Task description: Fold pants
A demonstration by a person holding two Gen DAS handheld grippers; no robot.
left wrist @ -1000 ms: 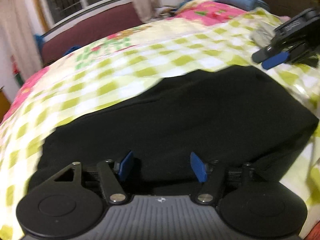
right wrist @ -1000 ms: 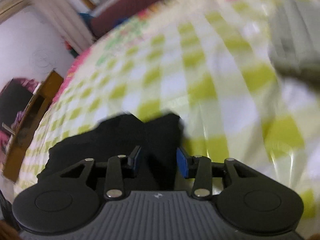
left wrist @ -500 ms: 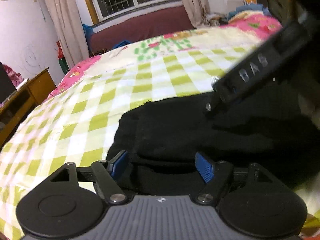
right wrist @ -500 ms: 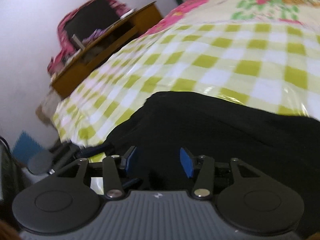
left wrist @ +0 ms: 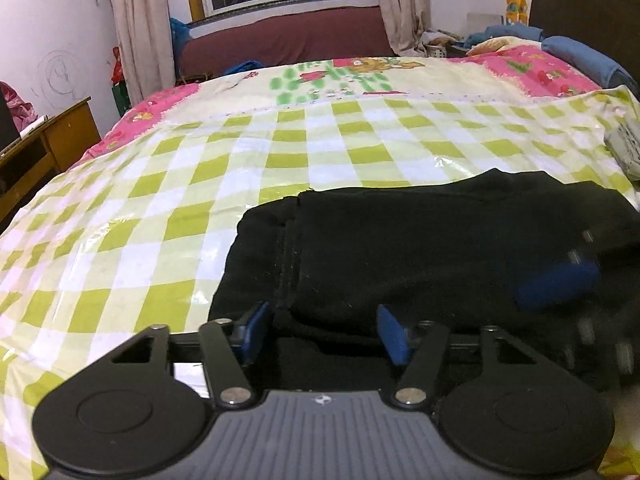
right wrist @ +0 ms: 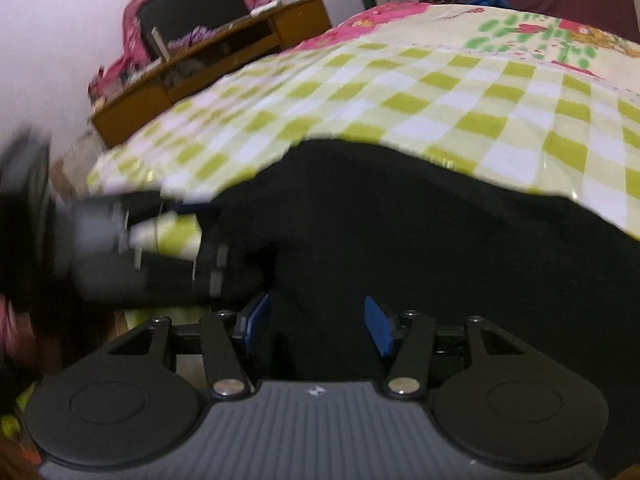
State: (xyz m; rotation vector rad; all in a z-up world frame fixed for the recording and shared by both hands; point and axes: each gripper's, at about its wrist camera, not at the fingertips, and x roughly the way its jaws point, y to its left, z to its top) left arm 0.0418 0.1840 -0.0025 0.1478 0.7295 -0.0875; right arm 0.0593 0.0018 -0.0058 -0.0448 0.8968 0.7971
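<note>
Black pants (left wrist: 440, 248) lie folded on the bed's green-checked cover (left wrist: 200, 184). In the left wrist view my left gripper (left wrist: 325, 332) sits at the pants' near left edge. Its jaws are closing, with a fold of black cloth between the blue pads (left wrist: 256, 330), which stand apart from it. My right gripper (left wrist: 556, 284) shows as a blur over the pants at the right. In the right wrist view my right gripper (right wrist: 317, 324) hovers low over the pants (right wrist: 440, 240), its jaws opening with black cloth under the gap. The left gripper (right wrist: 140, 248) is a blur at the left.
A wooden desk (right wrist: 208, 68) with clutter stands beyond the bed's left side. A grey folded item (left wrist: 628, 148) lies at the cover's right edge. Blue pillows (left wrist: 580, 60) and a dark headboard (left wrist: 584, 4) are at the far right; a maroon bench (left wrist: 280, 36) sits under the window.
The right gripper swung from the pants' far side to their near edge, rolling, and its jaws widened. The left gripper shifted along the near edge and its jaws narrowed.
</note>
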